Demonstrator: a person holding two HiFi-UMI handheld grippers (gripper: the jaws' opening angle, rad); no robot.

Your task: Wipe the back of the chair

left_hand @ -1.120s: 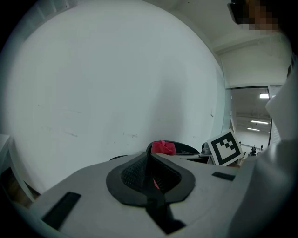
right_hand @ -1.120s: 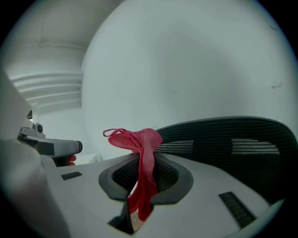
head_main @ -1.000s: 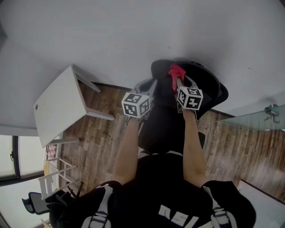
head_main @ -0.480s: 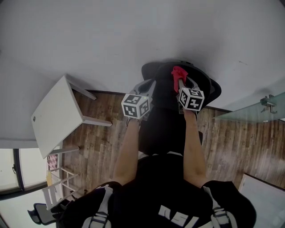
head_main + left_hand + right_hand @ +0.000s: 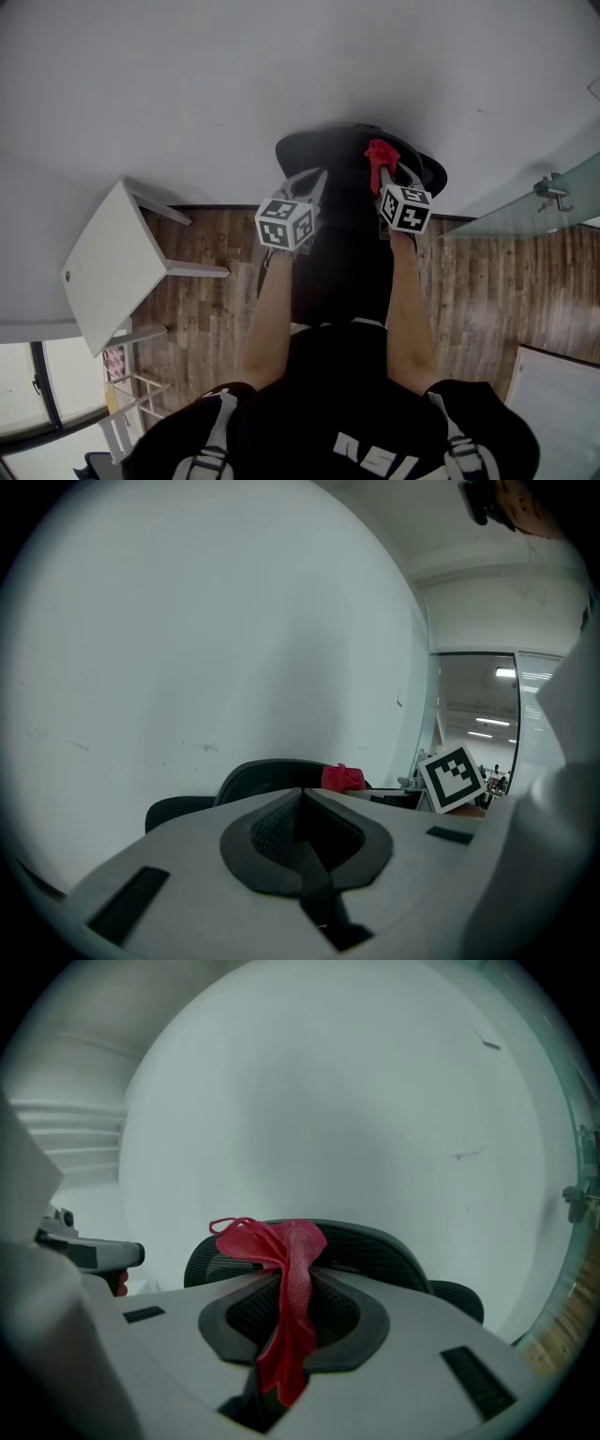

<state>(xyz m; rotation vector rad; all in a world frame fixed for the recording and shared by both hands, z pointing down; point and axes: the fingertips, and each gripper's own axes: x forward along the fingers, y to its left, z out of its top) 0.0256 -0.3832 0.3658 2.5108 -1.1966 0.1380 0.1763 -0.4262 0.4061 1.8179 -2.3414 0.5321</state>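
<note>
While neither marker cube carries any words, only black-and-white square patterns, white lettering on the person's black shirt is cut off at the head view's lower edge and cannot be read.

Two tools are up, with one cloth and one chair. The left tool has its jaws pressed together with nothing between them. The right tool is clamped on a red mesh cloth, whose bunched end sticks out past the jaw tips at the top edge of the black mesh chair back. That chair back lies just ahead of both tools, against a white wall.

Only the right gripper view shows the cloth's tail running down between the jaws. Only the left gripper view shows the right tool's marker cube beside the cloth, with a glazed, ceiling-lit room beyond. Only the head view shows the wooden floor, one white table left of the left tool, and a glass panel right of the right tool.
</note>
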